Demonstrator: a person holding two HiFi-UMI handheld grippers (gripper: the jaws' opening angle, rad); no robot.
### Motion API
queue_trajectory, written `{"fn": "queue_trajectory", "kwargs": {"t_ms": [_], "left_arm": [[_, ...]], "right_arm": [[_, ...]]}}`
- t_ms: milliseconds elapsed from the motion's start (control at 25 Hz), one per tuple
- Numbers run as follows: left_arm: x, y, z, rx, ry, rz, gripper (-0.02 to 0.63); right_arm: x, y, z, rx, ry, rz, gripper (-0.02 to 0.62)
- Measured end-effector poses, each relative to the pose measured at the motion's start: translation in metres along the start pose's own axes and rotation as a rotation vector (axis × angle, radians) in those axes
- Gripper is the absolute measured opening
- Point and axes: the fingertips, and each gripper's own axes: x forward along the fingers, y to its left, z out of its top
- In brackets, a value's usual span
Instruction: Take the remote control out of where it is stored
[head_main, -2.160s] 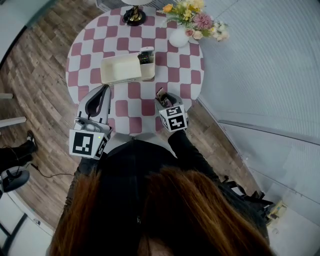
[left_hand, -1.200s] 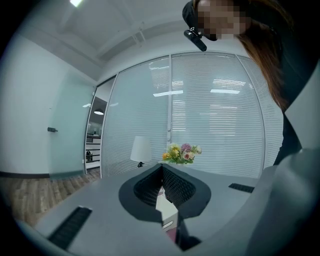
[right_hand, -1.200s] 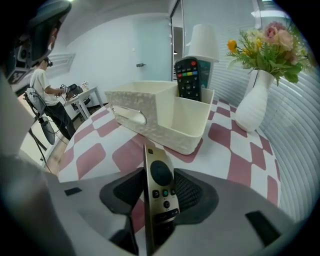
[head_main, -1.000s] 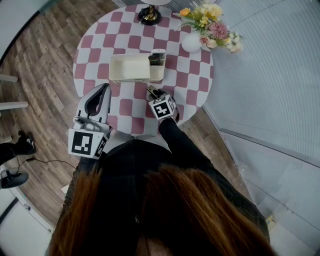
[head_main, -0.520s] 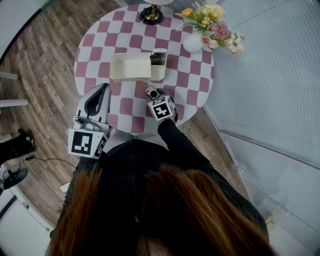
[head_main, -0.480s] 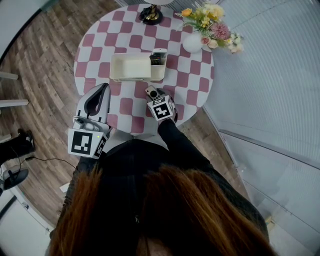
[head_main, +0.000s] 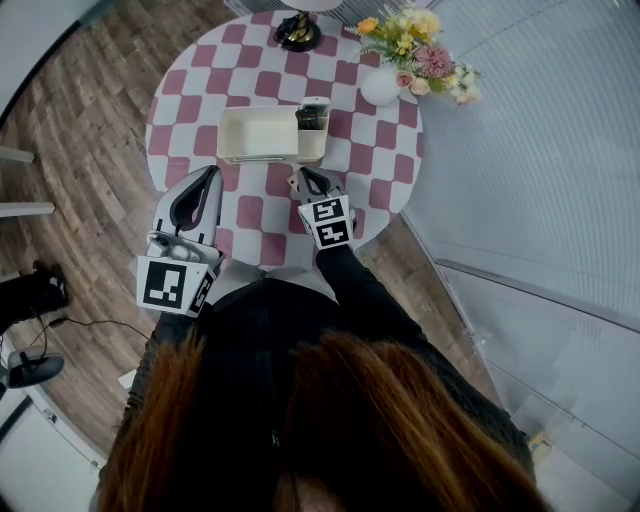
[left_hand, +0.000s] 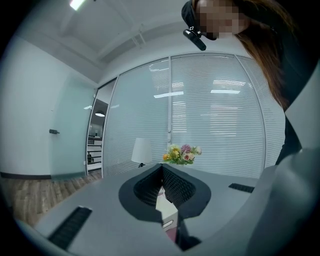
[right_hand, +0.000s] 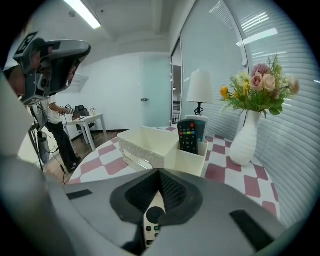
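Note:
A cream storage box (head_main: 258, 135) sits mid-table; its end compartment holds an upright black remote (right_hand: 188, 136) with a paler remote (right_hand: 201, 126) behind it, also seen from above as dark remotes (head_main: 312, 118). My right gripper (head_main: 303, 177) hovers just in front of that box. Its jaws have just closed and meet at the tips (right_hand: 160, 172) with nothing between them. A white remote (right_hand: 151, 226) lies flat on the checkered cloth below them, not held. My left gripper (head_main: 210, 172) hangs shut and empty at the table's near left edge, its closed tips (left_hand: 162, 166) pointing at the box.
The round table (head_main: 190, 90) has a pink-and-white checkered cloth. A white vase of flowers (head_main: 381, 85) stands at the far right and a lamp (head_main: 298, 30) at the far edge. Wooden floor lies left, blinds right. A person stands far off (right_hand: 55, 125).
My right gripper has lifted off the table and tipped forward, leaving the white remote lying on the cloth, and its jaws have gone from open to shut. The left gripper has not moved.

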Motion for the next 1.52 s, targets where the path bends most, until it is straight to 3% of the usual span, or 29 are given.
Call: {"fn": "queue_trajectory", "kwargs": {"t_ms": [320, 680, 960, 1200, 1520], "left_arm": [[-0.002, -0.003, -0.001, -0.007, -0.007, -0.003, 0.009], [-0.004, -0.003, 0.004, 0.018, -0.04, 0.01, 0.009], [-0.006, -0.005, 0.001, 0.056, -0.057, 0.008, 0.009], [0.0, -0.003, -0.009, 0.066, 0.013, 0.029, 0.009], [-0.002, 0.001, -0.001, 0.066, -0.042, 0.036, 0.009]], "right_arm": [[-0.045, -0.012, 0.067, -0.044, -0.266, -0.099, 0.015], [-0.093, -0.01, 0.112, -0.034, -0.41, -0.133, 0.015], [-0.132, 0.005, 0.145, -0.037, -0.476, -0.113, 0.015], [-0.142, 0.013, 0.154, -0.033, -0.482, -0.093, 0.015], [-0.141, 0.007, 0.151, -0.002, -0.458, -0.098, 0.015]]}}
